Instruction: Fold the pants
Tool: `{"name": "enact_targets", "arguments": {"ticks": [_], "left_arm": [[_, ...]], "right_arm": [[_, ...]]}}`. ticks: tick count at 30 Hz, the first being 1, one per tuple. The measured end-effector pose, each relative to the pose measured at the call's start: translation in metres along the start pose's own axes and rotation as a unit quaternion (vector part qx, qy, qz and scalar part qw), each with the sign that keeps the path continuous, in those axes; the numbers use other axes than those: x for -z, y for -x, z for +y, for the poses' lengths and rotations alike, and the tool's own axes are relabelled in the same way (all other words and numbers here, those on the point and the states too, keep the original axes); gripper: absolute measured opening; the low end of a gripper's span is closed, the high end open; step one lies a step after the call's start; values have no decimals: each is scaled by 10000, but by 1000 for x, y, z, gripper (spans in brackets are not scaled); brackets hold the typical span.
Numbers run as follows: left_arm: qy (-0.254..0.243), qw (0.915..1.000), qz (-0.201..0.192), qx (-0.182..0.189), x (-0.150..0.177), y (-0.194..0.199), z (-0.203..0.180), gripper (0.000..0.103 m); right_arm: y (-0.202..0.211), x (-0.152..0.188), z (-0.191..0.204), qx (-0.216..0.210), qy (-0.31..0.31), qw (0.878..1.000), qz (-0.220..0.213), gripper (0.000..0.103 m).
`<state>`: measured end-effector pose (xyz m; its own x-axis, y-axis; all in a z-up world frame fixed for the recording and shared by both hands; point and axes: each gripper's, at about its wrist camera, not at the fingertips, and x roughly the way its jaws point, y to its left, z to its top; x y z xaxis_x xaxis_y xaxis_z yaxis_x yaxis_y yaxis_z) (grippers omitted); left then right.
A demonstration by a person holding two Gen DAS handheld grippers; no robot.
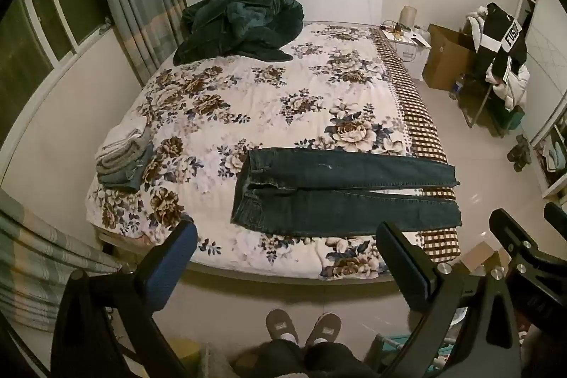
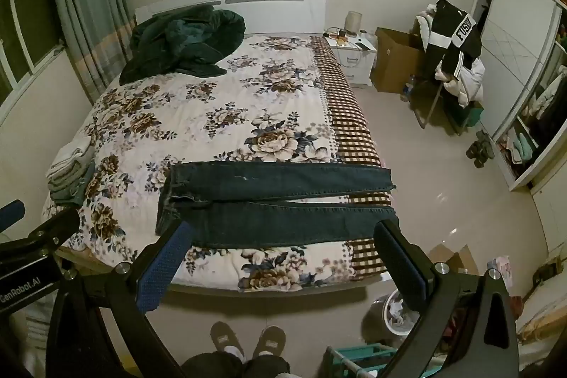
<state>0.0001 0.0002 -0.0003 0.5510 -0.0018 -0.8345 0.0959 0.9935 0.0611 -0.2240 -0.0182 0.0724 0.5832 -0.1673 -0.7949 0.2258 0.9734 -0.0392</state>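
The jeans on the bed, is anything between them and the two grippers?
Nothing visible. The jeans lie flat near the bed's edge, the open left gripper and right gripper hover above, and the folded clothes sit off left.

Bare quilt (image 1: 269, 108) lies open beyond the jeans (image 1: 340, 190). A dark blanket heap (image 1: 241, 27) blocks the far left corner; folded clothes (image 1: 124, 162) crowd the left edge.
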Motion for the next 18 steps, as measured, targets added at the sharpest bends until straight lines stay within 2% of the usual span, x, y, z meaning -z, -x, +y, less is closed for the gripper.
{"name": "enact_targets", "arguments": {"ticks": [18], "left_arm": [[13, 10000, 2, 27, 0, 0, 0, 103]], "right_arm": [[0, 0, -1, -12, -10, 10000, 50, 103]]}}
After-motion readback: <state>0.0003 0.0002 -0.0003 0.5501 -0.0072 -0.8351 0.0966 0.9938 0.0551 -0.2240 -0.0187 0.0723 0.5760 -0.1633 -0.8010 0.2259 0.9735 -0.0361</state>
